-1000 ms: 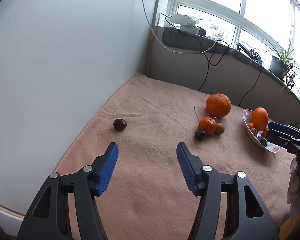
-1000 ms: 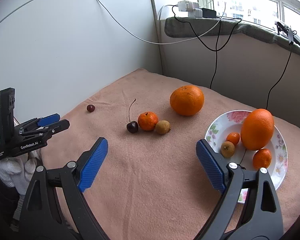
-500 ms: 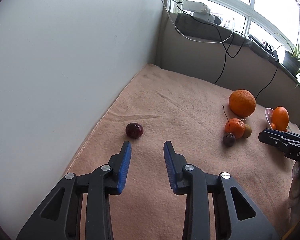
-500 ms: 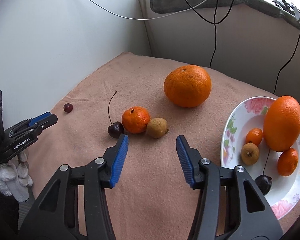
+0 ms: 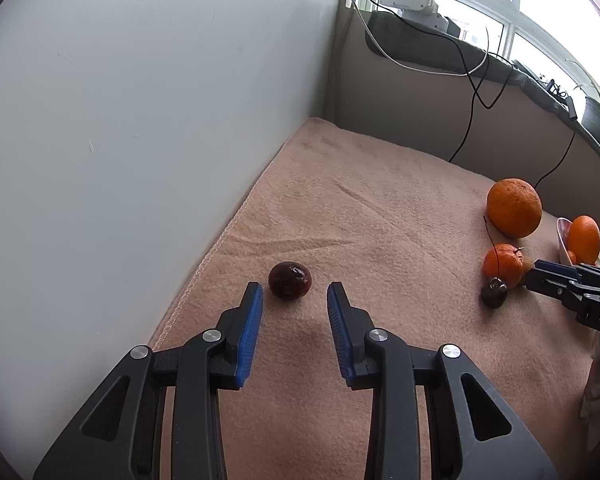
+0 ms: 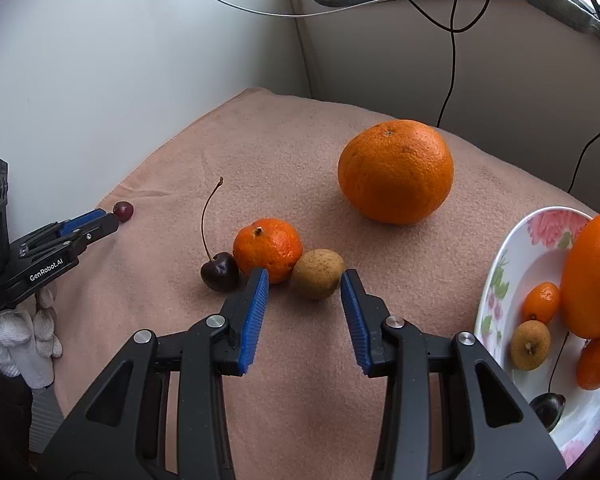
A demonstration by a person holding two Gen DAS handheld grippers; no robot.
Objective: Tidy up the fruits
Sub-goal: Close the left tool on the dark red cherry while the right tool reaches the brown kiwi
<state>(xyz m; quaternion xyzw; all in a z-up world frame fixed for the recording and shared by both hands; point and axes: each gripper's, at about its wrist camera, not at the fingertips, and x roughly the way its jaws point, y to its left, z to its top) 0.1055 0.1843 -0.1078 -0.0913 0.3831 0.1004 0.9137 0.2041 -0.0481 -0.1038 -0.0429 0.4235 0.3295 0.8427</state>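
Fruits: several pieces lie loose on a pink blanket (image 6: 284, 152), the rest sit in a flowered plate (image 6: 512, 248) at the right edge of the right wrist view.
Dark plum: a small dark red plum (image 5: 290, 280) lies alone near the blanket's left hem, centre of the left wrist view, just ahead of the left tool's fingertips and slightly toward its left finger.
Left tool: the left tool (image 5: 295, 294) has its blue-padded jaws parted wider than the plum and holds nothing; the plum is beyond the tips, not between them.
Brown fruit: a small round brown fruit (image 6: 318, 274) lies in the middle of the right wrist view, touching a mandarin (image 6: 268, 250) on its left.
Right tool: the right tool (image 6: 305, 280) has its jaws parted and holds nothing; its tips reach either side of the brown fruit's near edge, and I cannot tell whether they touch it.
Cherry: a dark cherry (image 6: 220, 277) with a long stem lies against the mandarin's left side.
Big orange: a large orange (image 6: 396, 171) sits farther back, apart from the small cluster.
Plate contents: a large orange (image 6: 592, 276), two small mandarins, a brown fruit and a cherry.
Surroundings: a white wall (image 5: 140, 120) at left and cables (image 6: 452, 40) hanging at the back.
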